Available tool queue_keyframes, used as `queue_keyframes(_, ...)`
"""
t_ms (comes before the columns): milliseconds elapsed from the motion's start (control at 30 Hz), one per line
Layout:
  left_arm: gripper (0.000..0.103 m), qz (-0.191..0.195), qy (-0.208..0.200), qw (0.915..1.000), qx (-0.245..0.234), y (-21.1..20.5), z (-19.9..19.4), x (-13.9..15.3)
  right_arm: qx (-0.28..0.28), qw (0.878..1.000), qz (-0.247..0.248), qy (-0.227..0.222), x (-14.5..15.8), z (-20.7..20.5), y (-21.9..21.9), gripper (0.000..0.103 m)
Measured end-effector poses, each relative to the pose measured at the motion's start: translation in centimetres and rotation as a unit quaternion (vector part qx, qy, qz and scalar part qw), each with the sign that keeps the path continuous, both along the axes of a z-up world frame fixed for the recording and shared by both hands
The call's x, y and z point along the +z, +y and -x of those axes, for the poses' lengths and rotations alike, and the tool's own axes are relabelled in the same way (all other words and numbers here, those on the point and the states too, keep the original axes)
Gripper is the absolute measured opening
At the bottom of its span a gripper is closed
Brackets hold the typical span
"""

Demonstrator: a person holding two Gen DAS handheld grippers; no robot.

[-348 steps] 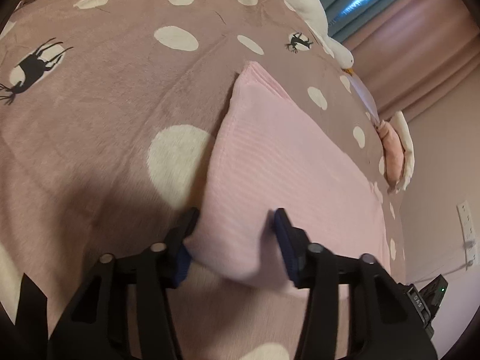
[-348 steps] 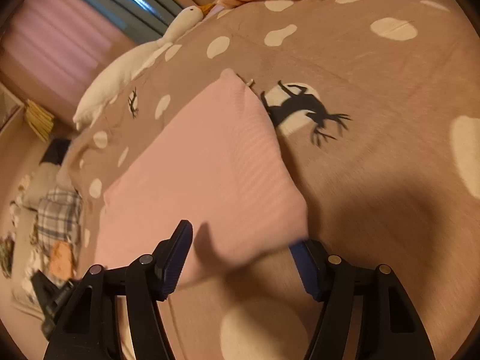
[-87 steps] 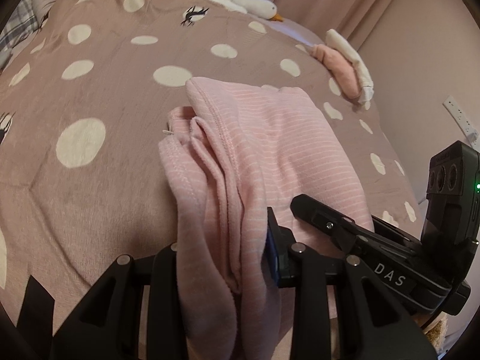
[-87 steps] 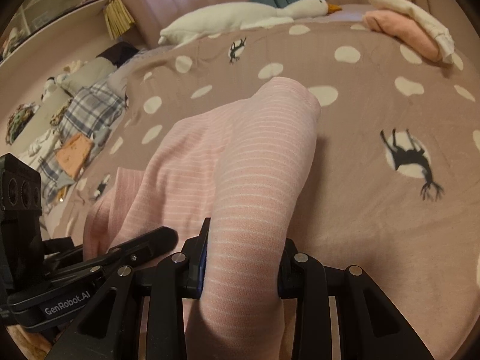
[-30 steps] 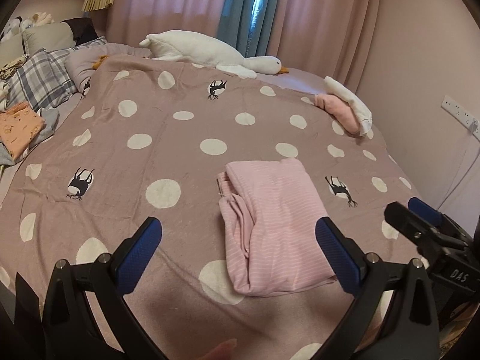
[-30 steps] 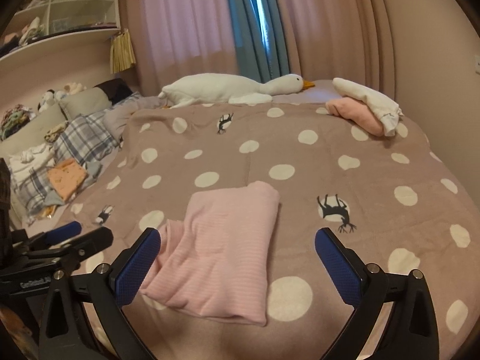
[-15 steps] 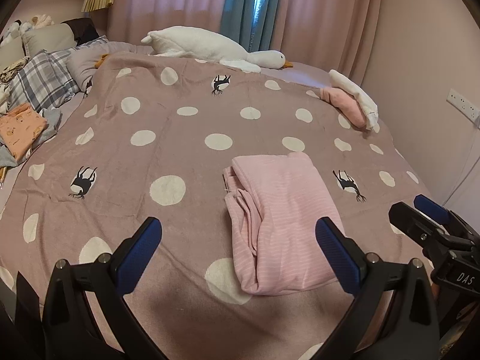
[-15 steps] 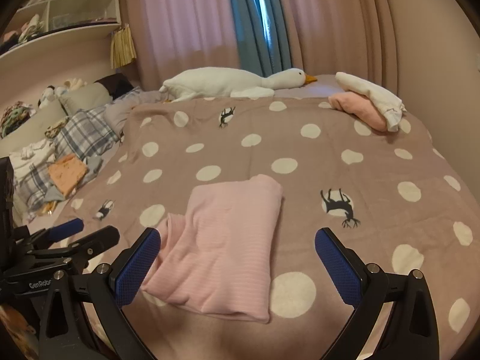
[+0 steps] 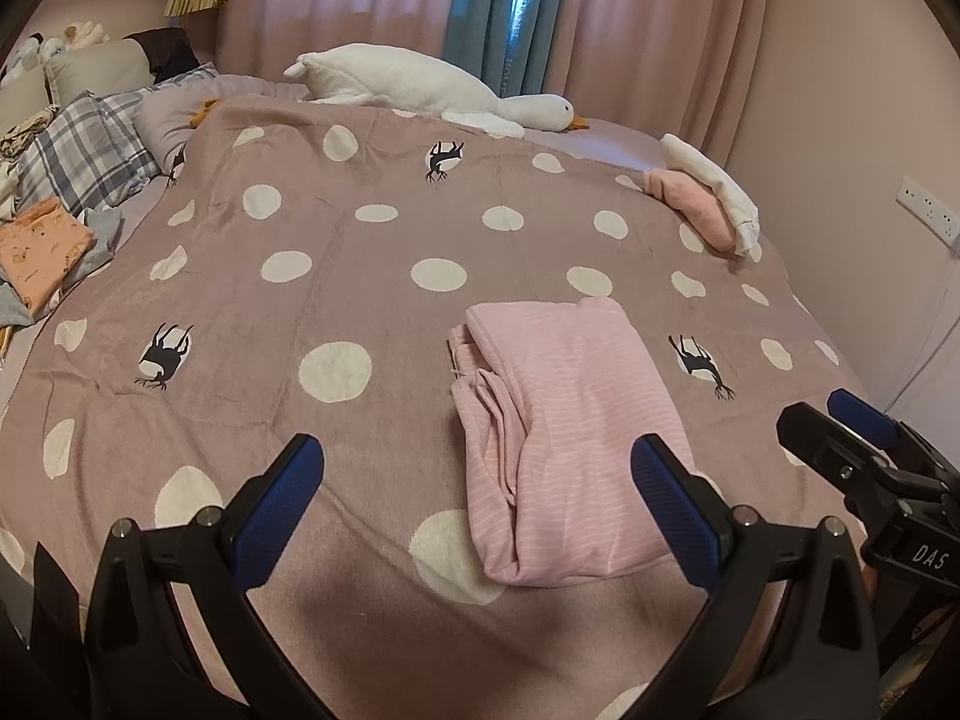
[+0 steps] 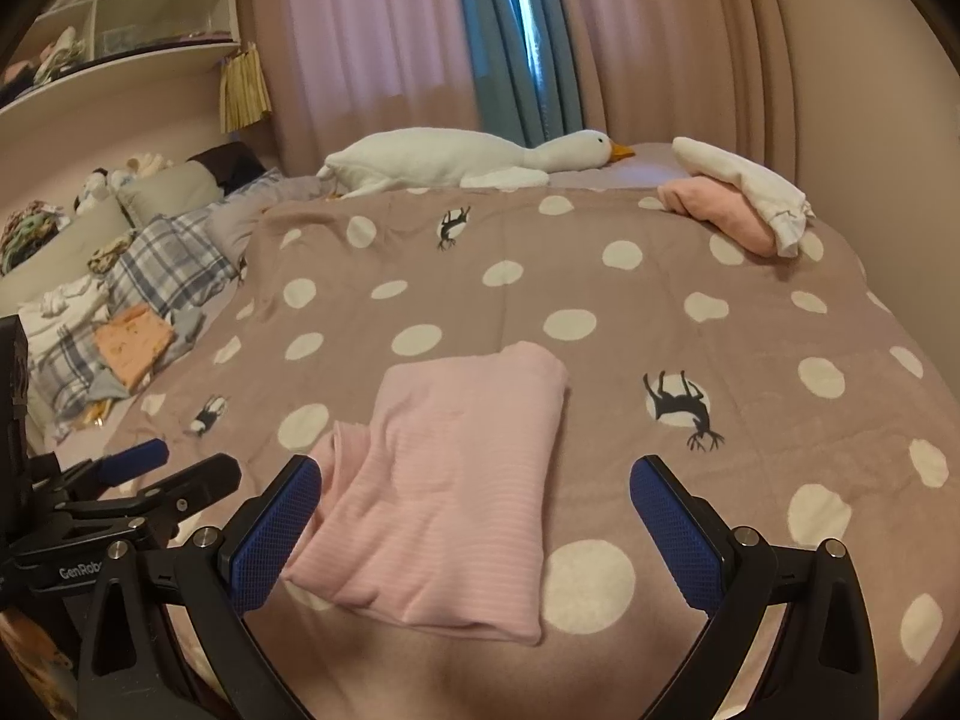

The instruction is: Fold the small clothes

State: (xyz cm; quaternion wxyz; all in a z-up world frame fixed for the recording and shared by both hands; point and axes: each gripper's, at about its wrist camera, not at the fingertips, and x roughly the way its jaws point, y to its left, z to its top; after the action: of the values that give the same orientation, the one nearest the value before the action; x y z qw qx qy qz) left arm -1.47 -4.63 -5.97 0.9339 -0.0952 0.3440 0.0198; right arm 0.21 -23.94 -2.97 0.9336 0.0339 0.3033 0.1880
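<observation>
Both my tongs are empty now: a few seconds ago each was clamped on the pink striped garment (image 9: 570,420), and a second ago they had already let go and drawn back. In the last half second the view has hardly shifted, so I am only holding off. The garment lies folded in a rough rectangle on the dotted bedspread (image 9: 360,276), its loose layered edges bunched along its left side and its right side smooth. I judge this piece done, or needing at most a tidy of that bunched edge.

My left tongs (image 9: 480,504) hover above the near edge of the bed, jaws wide apart, the garment lying ahead toward the right jaw. My right tongs (image 10: 474,531) hover likewise, jaws wide apart, with the garment ahead toward the left jaw. They sit side by side, each visible at the edge of the other's view.
</observation>
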Motion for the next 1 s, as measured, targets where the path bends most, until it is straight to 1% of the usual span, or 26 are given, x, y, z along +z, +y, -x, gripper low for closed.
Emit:
queue_keyframes(333, 0.103, 0.007, 0.011, 0.9999, -0.001, -0.1, -0.1, -0.5, -0.002, 1.000, 0.002, 0.002, -0.4, 0.2, 0.2, 0.102)
queue_keyframes(1000, 0.103, 0.012, 0.011, 0.9999, 0.004, 0.0, -0.2, -0.4, -0.006, 1.000, 0.007, 0.013, -1.1, 0.1, 0.0, 0.102)
